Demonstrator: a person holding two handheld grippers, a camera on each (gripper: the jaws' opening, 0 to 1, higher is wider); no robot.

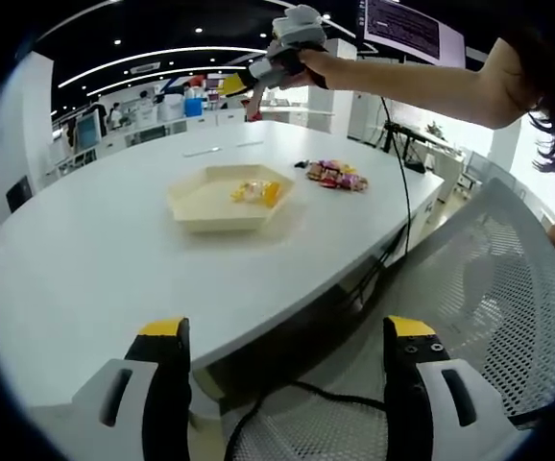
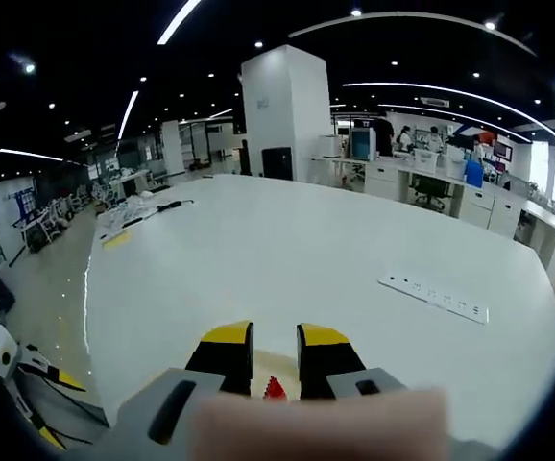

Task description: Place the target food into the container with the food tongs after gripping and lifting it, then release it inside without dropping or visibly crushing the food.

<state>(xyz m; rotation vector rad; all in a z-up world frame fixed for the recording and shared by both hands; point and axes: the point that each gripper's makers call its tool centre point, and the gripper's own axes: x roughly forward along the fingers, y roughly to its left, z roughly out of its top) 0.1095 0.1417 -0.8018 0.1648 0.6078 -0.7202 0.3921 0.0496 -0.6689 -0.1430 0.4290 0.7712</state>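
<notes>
Left hand-held gripper (image 1: 286,351) is held wide open above the white worktop (image 1: 95,250). Beyond it, yellow food lies in a cream hexagonal tray (image 1: 229,197), wrapped snacks (image 1: 335,176) beside it. Farther off, right hand-held gripper (image 2: 275,357) is raised, nearly closed on something red-tipped.

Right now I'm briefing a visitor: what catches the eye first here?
The pale hexagonal tray holding yellow food pieces sits mid-way on the big white oval table. Beyond it lies a pile of colourful wrapped snacks, and the right gripper is raised above the far edge.
</notes>
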